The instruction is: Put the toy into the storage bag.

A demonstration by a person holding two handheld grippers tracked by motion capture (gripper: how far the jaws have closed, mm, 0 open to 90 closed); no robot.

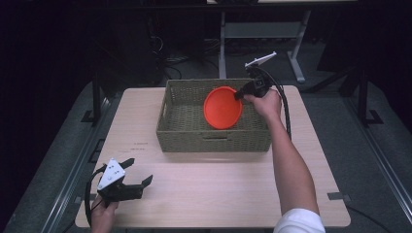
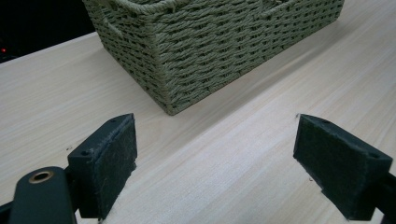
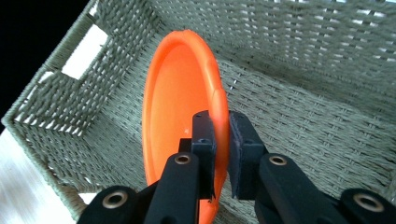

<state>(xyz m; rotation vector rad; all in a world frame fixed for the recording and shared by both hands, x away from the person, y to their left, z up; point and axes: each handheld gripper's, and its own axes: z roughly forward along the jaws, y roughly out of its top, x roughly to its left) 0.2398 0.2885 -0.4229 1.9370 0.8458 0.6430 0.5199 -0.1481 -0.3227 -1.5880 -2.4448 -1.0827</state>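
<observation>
Tightly on orange plate (image 3: 180,93): right gripper (image 3: 220,135).

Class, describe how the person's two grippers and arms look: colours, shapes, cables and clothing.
Both grippers are black. The left gripper carries a grey three-cornered plate with dark dots; its flat rectangular pads look felt-covered, with brass-coloured pivots. The right gripper has a similar plate and a thick black cable looping behind it. The right arm wears a short white sleeve.

One camera hangs above the near table (image 1: 218,194) edge, looking forward and down. Each gripper carries another, looking along its jaws: the left low and close to the basket's (image 2: 210,46) corner, the right inside that basket.
</observation>
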